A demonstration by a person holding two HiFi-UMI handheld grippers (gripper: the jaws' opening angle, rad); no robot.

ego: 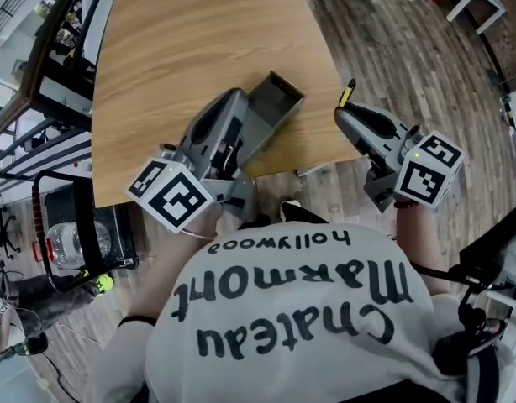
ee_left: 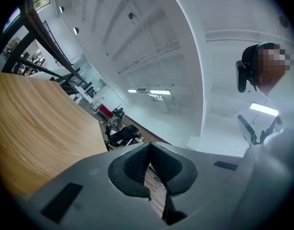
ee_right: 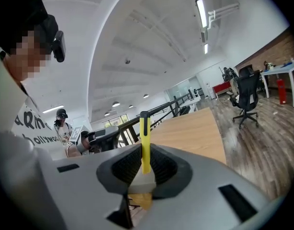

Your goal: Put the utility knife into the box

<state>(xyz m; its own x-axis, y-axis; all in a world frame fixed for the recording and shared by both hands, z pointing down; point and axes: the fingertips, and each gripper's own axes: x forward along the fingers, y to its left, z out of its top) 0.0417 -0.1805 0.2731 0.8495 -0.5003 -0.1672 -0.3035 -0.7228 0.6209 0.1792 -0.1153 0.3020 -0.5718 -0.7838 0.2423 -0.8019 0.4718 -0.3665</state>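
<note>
A yellow utility knife [ee_right: 145, 143] stands upright between the pads of my right gripper [ee_right: 144, 166], which is shut on it. In the head view its yellow and black tip [ego: 347, 94] pokes out of the right gripper [ego: 345, 112], held past the table's front right corner. A grey open box [ego: 273, 106] lies on the wooden table [ego: 182, 32] near the front edge. My left gripper [ego: 234, 99] lies close along the box's left side. Its jaws [ee_left: 148, 164] are shut with nothing between them, and the box is out of its view.
The right gripper view shows the left gripper [ee_right: 100, 139] across the table [ee_right: 195, 133] and a person with a headset [ee_right: 63, 122] behind it. Office chairs [ee_right: 246, 97] stand on the wooden floor to the right. A black rack [ego: 39, 74] and a water bottle [ego: 65, 246] are left of the table.
</note>
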